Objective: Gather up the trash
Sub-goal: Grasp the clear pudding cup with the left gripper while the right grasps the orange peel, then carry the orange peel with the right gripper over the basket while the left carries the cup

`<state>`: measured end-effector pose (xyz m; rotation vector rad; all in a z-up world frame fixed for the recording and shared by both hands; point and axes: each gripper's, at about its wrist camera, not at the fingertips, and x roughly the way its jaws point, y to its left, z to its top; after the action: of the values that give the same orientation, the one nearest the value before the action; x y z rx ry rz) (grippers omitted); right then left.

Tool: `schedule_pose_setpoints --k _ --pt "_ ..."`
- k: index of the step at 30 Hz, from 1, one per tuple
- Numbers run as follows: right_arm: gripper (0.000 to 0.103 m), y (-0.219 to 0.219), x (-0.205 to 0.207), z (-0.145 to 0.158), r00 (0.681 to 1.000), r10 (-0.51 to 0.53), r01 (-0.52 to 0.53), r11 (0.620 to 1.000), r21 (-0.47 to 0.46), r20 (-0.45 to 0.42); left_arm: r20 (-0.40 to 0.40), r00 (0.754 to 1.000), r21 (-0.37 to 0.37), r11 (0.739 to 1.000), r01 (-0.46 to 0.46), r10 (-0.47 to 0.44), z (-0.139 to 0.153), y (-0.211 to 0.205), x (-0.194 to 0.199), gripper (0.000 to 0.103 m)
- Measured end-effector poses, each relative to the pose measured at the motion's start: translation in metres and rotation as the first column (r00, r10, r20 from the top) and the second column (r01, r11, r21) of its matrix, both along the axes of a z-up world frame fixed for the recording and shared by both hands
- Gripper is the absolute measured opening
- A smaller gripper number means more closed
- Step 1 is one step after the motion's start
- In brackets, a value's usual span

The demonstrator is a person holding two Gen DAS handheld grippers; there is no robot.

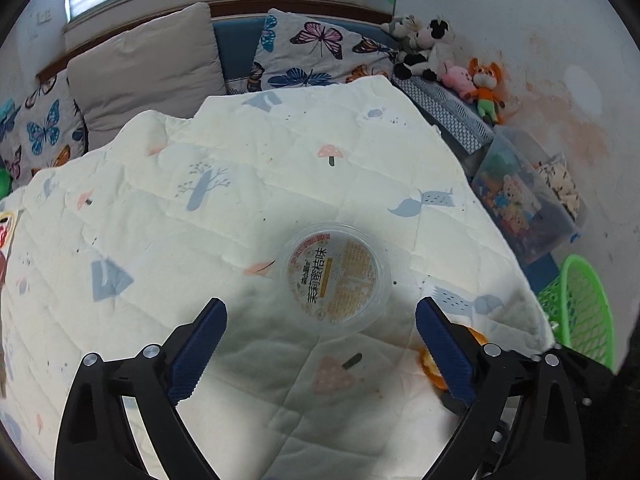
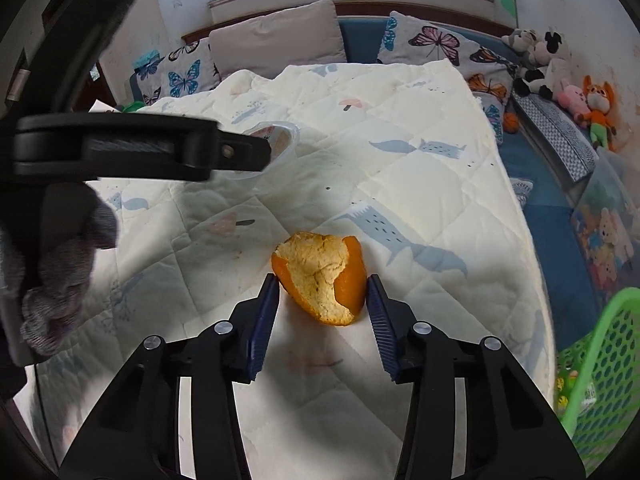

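A clear plastic cup with a printed orange lid [image 1: 335, 276] lies on the cream quilt [image 1: 240, 184]. My left gripper [image 1: 320, 312] is open, its blue pads just short of the cup on either side. An orange peel [image 2: 322, 280] lies on the quilt between the pads of my right gripper [image 2: 322, 284], whose jaws stand partly closed around it; the right pad seems to touch it, the left shows a small gap. The peel also shows behind my left gripper's right finger [image 1: 430, 364]. The cup [image 2: 280, 140] shows behind the left gripper's arm [image 2: 160, 148].
A green mesh basket [image 2: 600, 368] stands right of the bed, also in the left wrist view [image 1: 580, 312]. A clear bin of toys [image 1: 524, 204] and plush toys [image 1: 440, 56] line the right wall. Butterfly pillows [image 1: 316, 52] lie at the headboard.
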<state>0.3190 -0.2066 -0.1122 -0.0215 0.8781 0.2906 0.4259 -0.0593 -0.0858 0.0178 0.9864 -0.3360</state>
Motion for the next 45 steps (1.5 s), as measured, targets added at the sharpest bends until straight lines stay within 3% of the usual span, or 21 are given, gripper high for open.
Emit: schedule_pose_setpoints --k 7,13,18,23,36,45 --pt "0.044 -0.009 -0.007 0.002 1.000 -0.011 0.011 1.000 0.011 0.000 -0.017 1.000 -0.027 1.000 -0.010 0.010 -0.010 -0.002 0.014 0.092" --pt "0.044 -0.017 -0.013 0.004 1.000 -0.026 0.026 1.000 0.015 0.003 -0.010 1.000 -0.004 1.000 -0.008 0.008 -0.016 -0.012 0.017 0.092" --pt "0.044 -0.025 -0.016 0.007 0.999 -0.043 0.043 0.999 0.014 0.007 -0.035 0.999 -0.004 1.000 -0.011 0.011 -0.023 -0.014 0.021 0.065" --pt "0.044 -0.031 -0.029 0.011 0.998 -0.060 0.060 0.998 0.019 0.017 -0.003 1.000 0.003 1.000 -0.021 0.021 -0.019 -0.013 0.012 0.065" --pt "0.044 -0.059 -0.083 0.032 0.992 -0.113 0.111 0.993 0.035 0.057 0.094 0.995 -0.017 0.999 0.030 -0.028 0.042 -0.015 -0.064 0.065" --pt "0.044 -0.090 -0.126 0.044 0.982 -0.169 0.167 0.985 0.035 0.084 0.103 0.993 -0.052 0.997 0.064 -0.058 0.061 -0.030 -0.117 0.065"
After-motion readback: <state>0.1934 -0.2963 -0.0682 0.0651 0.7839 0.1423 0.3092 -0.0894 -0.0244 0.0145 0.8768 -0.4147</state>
